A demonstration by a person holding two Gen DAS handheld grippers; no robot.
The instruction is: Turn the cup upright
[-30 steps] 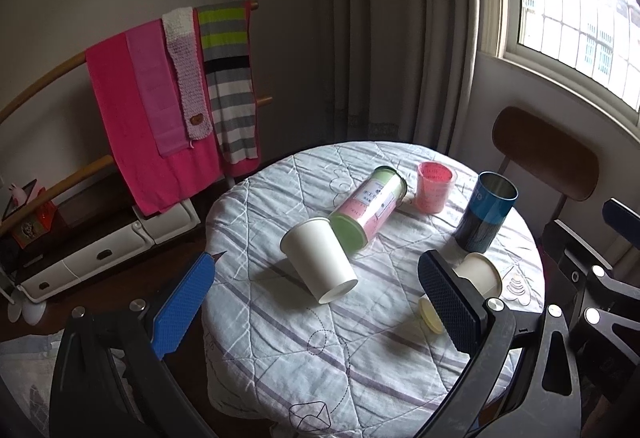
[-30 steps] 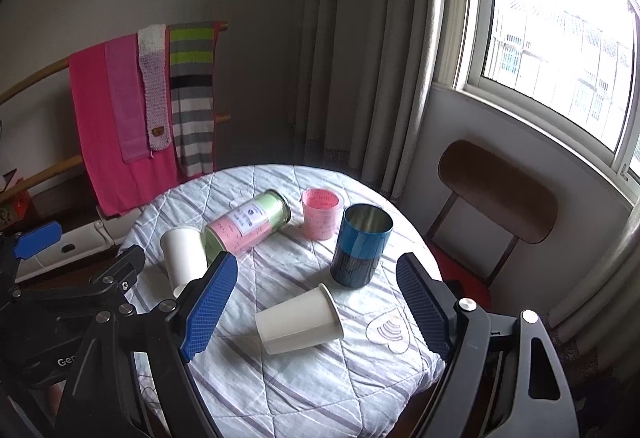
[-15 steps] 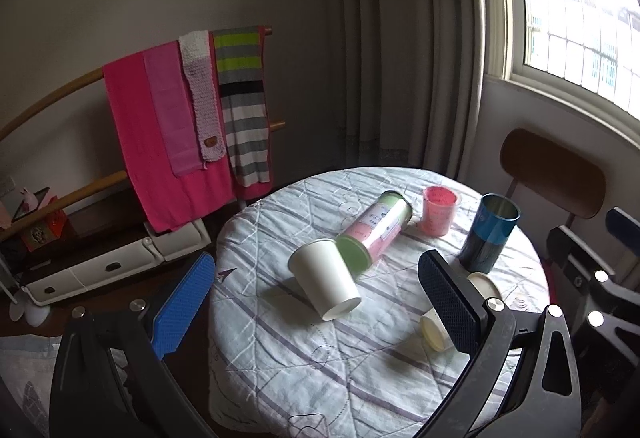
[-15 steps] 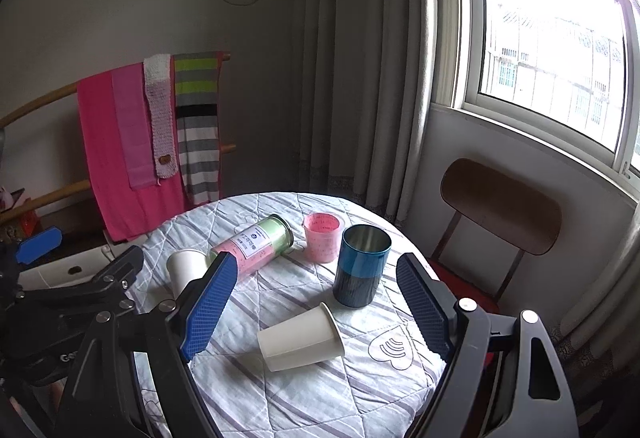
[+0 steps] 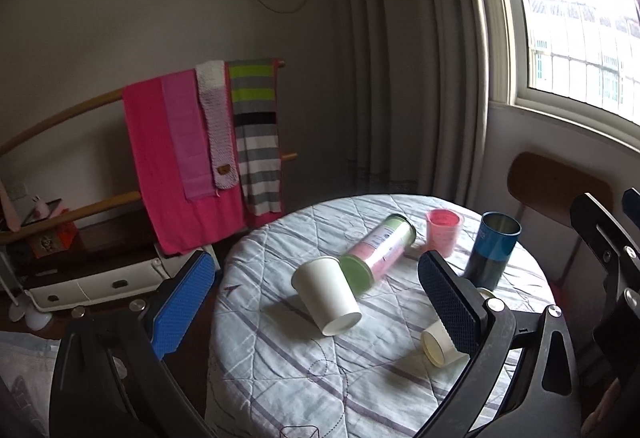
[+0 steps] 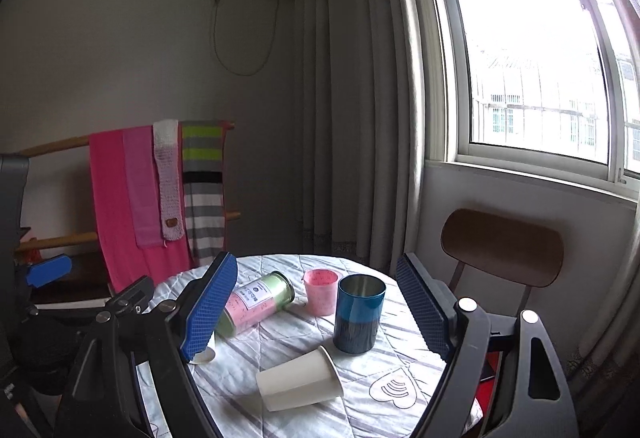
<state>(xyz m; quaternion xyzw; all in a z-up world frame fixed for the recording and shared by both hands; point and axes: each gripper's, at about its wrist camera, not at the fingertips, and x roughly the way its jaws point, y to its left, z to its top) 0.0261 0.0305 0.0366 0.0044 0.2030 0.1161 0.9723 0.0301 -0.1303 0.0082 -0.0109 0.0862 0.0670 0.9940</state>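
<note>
A white paper cup (image 5: 327, 294) leans upside down against a pink and green tin (image 5: 378, 252) on the round table (image 5: 304, 378). A second white paper cup (image 6: 299, 384) lies on its side near the table's front; in the left wrist view it (image 5: 439, 346) is partly hidden behind a finger. My left gripper (image 5: 316, 302) is open and empty, above and short of the table. My right gripper (image 6: 320, 310) is open and empty, also held above the table. The leaning cup (image 6: 202, 354) is mostly hidden behind my right gripper's left finger.
A pink plastic cup (image 6: 321, 292) and a blue and black tin (image 6: 359, 313) stand upright at the table's far side. A wooden chair (image 6: 502, 252) stands behind the table on the right. A rack with pink and striped cloths (image 5: 200, 153) stands at the left.
Both grippers have risen and drawn back from the table, so the table and cups sit lower and smaller in both views. The cups and tins have not moved.
</note>
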